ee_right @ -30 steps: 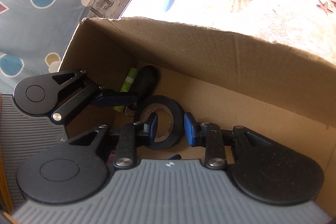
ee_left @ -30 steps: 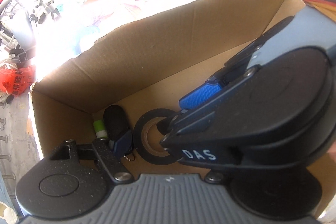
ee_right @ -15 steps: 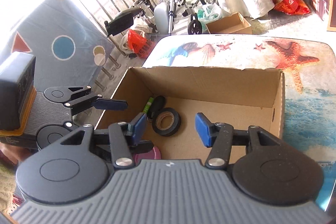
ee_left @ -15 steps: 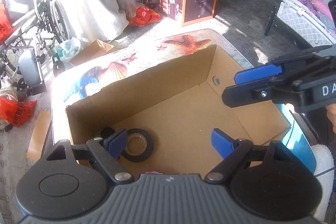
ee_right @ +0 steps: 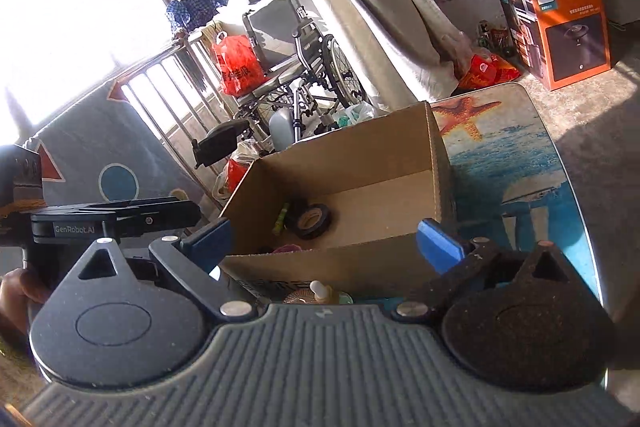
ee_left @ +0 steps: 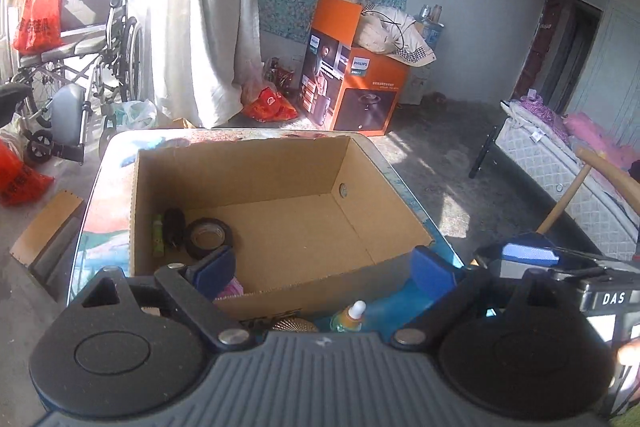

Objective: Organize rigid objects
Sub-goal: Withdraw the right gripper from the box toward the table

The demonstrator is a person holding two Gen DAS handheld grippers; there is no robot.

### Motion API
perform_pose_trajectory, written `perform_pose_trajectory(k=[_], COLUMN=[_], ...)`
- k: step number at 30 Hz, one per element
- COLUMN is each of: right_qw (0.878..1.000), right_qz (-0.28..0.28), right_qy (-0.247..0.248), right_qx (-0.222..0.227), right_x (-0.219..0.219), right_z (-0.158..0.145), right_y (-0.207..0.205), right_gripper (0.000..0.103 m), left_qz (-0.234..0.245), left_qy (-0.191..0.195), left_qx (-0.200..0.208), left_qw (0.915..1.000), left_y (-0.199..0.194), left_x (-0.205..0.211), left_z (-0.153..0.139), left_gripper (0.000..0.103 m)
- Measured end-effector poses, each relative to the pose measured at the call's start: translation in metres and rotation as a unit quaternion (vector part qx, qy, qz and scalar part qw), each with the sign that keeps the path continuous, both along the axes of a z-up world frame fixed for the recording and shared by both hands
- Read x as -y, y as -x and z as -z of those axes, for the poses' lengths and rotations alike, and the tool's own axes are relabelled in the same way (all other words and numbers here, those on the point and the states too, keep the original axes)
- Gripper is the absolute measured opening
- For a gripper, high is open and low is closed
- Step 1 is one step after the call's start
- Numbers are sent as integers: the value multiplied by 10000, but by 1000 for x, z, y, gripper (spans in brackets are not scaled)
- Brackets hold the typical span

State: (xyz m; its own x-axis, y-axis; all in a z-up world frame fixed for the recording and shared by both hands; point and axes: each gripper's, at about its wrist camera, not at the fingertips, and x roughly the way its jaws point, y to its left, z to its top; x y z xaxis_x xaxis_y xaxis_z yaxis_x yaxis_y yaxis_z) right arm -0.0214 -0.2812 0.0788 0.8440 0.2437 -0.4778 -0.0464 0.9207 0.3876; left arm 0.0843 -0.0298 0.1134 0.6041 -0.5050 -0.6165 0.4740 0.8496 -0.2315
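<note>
- Both grippers had pulled back out of the cardboard box (ee_left: 280,163) since a second earlier, when they reached down beside the tape roll (ee_left: 209,237); their cameras now looked at the whole box from outside its near wall.
- Left gripper (ee_left: 324,267) had just been opening and stood spread wide, nothing between its blue pads (ee_left: 214,265).
- Right gripper (ee_right: 324,241) had likewise just been opening, released and empty.
- Tape roll lay flat on the box floor near the left corner, beside a dark oval fob (ee_left: 174,227) and a slim green tube (ee_left: 158,235).
- Next pick looked to be the small dropper bottle (ee_left: 347,318) on the table just outside the near wall; approach low, close on its body rather than the narrow white tip.
- Box was matte corrugated card; the roll glossy black on a brown core; the bottle smooth and rounded, likely to slip.
</note>
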Motion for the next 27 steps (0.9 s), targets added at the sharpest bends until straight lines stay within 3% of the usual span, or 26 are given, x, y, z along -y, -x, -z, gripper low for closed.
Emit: perform_pose_trajectory(k=[4,10,17,20,24,27], right_qw=[9930,9795,9750,9741,9719,9732], right_qz=[388,677,593,567,577,501], right_qy=[1086,1810,2016,2059,2122,2119], right_qx=[-259,-569,-728,-737,-839,-735], right_x=[-19,-37,-43,-43,-46,-48], right_z=[15,31,36,37,41,43], right_y=[21,23,13,10,4,2], right_gripper=[102,102,102,102,102,102], left_qz=[-175,-22,113,205,346,401], left_qy=[327,470,106,232,655,566], left_qx=[-329,-635,-234,-121,-379,-261], left_qw=[9988,9969,9996,9994,9965,9973], left_y=[7,10,20,21,16,16], left_x=[-12,-10,-2,-2,-6,-3], left_z=[28,62,69,70,79,88], left_gripper=[95,103,103,103,103,103])
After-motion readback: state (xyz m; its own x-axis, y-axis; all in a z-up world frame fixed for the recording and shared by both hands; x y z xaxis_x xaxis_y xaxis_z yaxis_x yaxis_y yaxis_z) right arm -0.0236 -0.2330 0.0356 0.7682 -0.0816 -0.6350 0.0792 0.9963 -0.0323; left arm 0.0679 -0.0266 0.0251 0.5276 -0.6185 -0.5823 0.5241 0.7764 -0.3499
